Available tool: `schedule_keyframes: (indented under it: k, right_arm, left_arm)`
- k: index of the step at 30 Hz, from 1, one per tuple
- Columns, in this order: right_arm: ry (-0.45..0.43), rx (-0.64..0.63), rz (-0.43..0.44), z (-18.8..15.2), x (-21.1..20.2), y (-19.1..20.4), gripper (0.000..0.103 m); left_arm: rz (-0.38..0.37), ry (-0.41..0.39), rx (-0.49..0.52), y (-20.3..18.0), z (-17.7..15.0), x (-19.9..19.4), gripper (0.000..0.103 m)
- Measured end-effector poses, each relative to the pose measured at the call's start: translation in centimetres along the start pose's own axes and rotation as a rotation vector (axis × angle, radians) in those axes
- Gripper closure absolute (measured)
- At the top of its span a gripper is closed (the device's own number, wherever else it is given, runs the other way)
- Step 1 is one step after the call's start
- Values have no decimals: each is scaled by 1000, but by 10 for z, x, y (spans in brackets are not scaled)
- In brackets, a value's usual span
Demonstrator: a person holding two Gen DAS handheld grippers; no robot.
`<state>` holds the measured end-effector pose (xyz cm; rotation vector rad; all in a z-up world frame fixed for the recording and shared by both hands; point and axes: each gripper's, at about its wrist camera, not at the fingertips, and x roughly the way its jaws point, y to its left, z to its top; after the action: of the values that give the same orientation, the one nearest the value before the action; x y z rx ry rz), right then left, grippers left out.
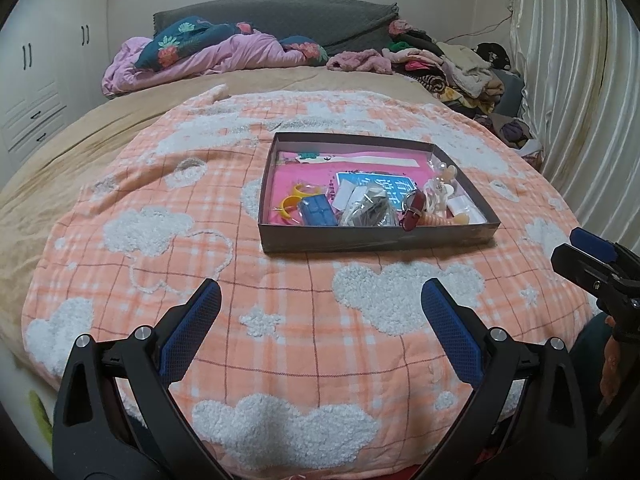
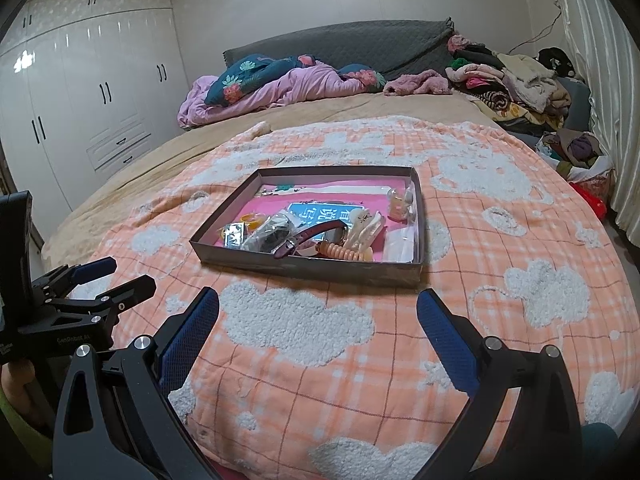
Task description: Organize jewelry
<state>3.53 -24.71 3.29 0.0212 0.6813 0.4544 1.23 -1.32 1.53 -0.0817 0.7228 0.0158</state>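
Nearest to me, my left tongs (image 1: 320, 304) hang spread wide over the blanket (image 1: 304, 344), pinching nothing, blue pads facing each other. To their right my right tongs (image 2: 318, 312) are spread just as wide and also empty, hovering above the same peach checked blanket with its white fluffy clouds.

Beyond both pairs, near the middle of the blanket on the bed (image 1: 100, 128), sits one shallow grey box (image 1: 376, 238), open at the top, its floor lined in pink. All the jewelry I can see lies inside it, crowded toward the near wall. At the left end lie two yellow-orange rings (image 1: 298, 198), touching a dark blue case (image 1: 318, 212). Just beside that lies one clear bag (image 1: 370, 208) of dark pieces; what they are I cannot make out. One watch with a dark red strap (image 2: 310, 236) rests against the bag, and one peach coiled band (image 2: 340, 251) lies at the near wall beside it. One cream hair clip (image 2: 366, 224) lies behind the band. One small clear bottle (image 2: 396, 202) stands toward the right wall. One blue printed card (image 1: 376, 184) lies flat under the heap.
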Motion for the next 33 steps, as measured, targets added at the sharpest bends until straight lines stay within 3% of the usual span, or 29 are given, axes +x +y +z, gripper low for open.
schedule_keyframes:
  k: [33]
  right_arm:
    - [7, -7, 4, 1, 3, 1, 4]
  left_arm:
    - [11, 7, 1, -3, 2, 1, 9]
